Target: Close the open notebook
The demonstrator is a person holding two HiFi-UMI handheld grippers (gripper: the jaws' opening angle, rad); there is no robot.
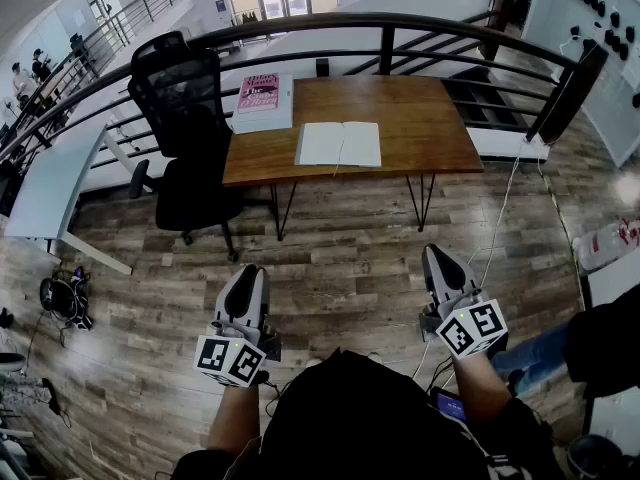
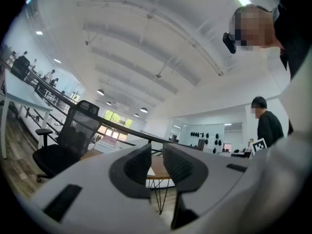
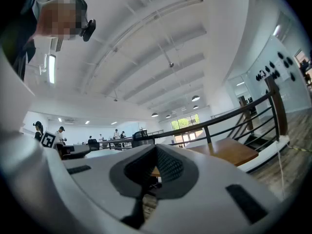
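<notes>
The open notebook (image 1: 338, 144) lies flat with white pages up, near the front edge of the wooden table (image 1: 430, 133). Both grippers hang level over the plank floor, well short of the table. The left gripper (image 1: 250, 271) is at lower left, and in the left gripper view (image 2: 157, 165) its jaws stand a narrow gap apart with nothing between them. At lower right, the right gripper (image 1: 437, 254) has its pads (image 3: 168, 167) pressed together, empty. Past the right gripper's jaws the table (image 3: 229, 150) shows; the notebook is hidden there.
A pink book (image 1: 261, 93) rests on a white stack at the table's back left. A black office chair (image 1: 185, 118) stands left of the table, a white desk (image 1: 50, 183) further left. A dark railing (image 1: 400, 23) runs behind. Cables (image 1: 60, 298) lie on the floor at left.
</notes>
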